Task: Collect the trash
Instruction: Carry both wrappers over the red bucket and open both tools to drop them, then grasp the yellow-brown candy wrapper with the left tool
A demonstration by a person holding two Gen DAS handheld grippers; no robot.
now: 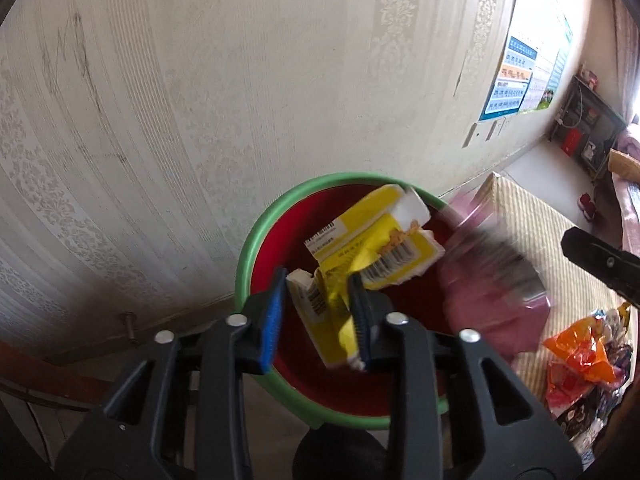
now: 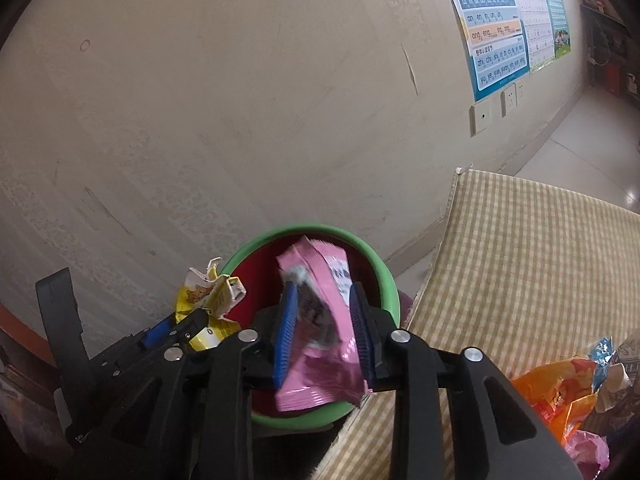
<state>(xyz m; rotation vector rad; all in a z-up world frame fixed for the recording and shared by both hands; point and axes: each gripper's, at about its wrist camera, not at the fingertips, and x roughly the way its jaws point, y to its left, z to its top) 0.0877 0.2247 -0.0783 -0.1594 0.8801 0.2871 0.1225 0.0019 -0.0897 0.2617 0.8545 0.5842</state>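
Note:
A bucket (image 1: 256,240) (image 2: 362,249) with a green rim and a red inside stands by the wall. My left gripper (image 1: 318,280) hangs over it with a crumpled yellow carton (image 1: 360,236) between its blue pads. The carton leans on the right pad, and a gap shows at the left pad. My right gripper (image 2: 324,288) is also above the bucket. A pink wrapper (image 2: 320,360) (image 1: 492,296) sits loose and blurred between its parted pads. The right wrist view shows the left gripper (image 2: 172,332) and the yellow carton (image 2: 208,292) at the bucket's left rim.
A checked mat (image 2: 520,260) (image 1: 532,220) lies right of the bucket. On it, at the lower right, is a heap of orange and other wrappers (image 2: 560,392) (image 1: 580,348). The papered wall (image 1: 240,80) rises just behind the bucket, with posters (image 2: 496,20) and sockets further right.

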